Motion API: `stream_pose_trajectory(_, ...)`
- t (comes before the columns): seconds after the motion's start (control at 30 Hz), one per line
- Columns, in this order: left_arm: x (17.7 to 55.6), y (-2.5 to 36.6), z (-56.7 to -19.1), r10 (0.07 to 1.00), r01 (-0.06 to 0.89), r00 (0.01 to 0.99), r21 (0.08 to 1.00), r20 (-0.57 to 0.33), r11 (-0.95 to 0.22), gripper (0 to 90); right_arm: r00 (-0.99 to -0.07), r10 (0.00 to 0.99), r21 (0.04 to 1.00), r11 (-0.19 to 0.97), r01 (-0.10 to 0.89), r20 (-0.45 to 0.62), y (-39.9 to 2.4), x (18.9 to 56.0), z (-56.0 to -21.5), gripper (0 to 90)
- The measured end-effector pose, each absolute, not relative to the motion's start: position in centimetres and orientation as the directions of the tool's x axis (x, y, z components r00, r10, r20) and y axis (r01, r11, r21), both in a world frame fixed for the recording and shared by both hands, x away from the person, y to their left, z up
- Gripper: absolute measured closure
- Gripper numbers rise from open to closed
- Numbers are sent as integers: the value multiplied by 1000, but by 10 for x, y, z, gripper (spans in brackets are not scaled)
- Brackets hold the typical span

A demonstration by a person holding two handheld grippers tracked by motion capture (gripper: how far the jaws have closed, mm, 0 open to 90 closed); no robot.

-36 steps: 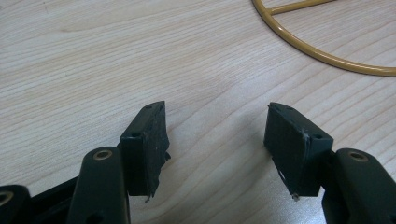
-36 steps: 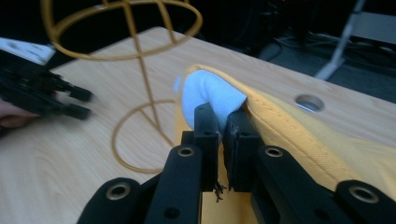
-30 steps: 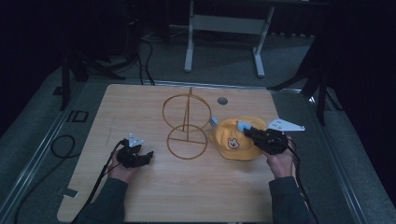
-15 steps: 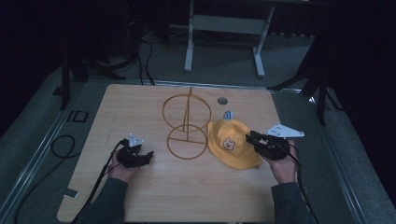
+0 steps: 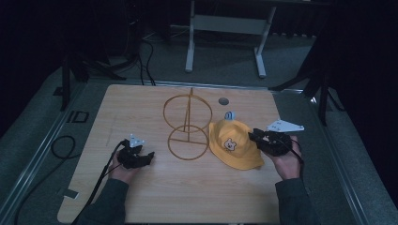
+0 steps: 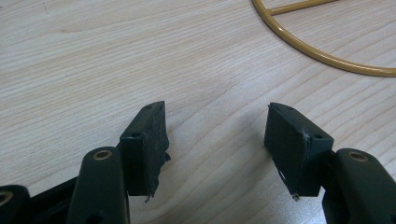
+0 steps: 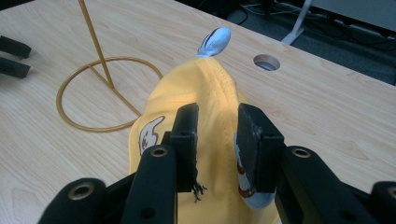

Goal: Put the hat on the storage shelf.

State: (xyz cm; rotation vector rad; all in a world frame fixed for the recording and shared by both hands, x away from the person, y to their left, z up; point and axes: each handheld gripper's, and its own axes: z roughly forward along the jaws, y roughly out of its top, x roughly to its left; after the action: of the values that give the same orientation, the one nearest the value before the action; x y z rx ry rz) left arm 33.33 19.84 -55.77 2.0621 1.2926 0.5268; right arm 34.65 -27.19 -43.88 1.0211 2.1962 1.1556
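Note:
A yellow hat (image 5: 233,143) with a small bear face lies on the wooden table, right of a gold wire stand (image 5: 187,126) made of two rings on a post. A blue-and-white tab (image 7: 214,42) sticks up at the hat's far side. My right gripper (image 5: 256,137) is at the hat's right brim. In the right gripper view its jaws (image 7: 215,140) stand close together with a ridge of the yellow hat (image 7: 212,88) pinched between them. My left gripper (image 5: 143,158) rests left of the stand, open over bare wood (image 6: 215,144), with the stand's base ring (image 6: 327,58) just ahead.
A round hole (image 5: 223,101) sits in the table behind the hat. The table's right edge (image 5: 291,154) runs close to the right hand. Cables (image 5: 61,147) lie on the floor at the left, and a metal frame (image 5: 225,28) stands beyond the table.
The hat was bunched up under the right gripper and now lies flatter, shifted slightly left and nearer. The right gripper followed it. The left gripper has not moved.

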Motion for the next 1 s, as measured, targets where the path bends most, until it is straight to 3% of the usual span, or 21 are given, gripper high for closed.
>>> stream_pose_trajectory(1.0,334,198,-558,900,643,436,701,-3,-309,396,-653,750,752,489,442,-105,-257,373,-431,634)
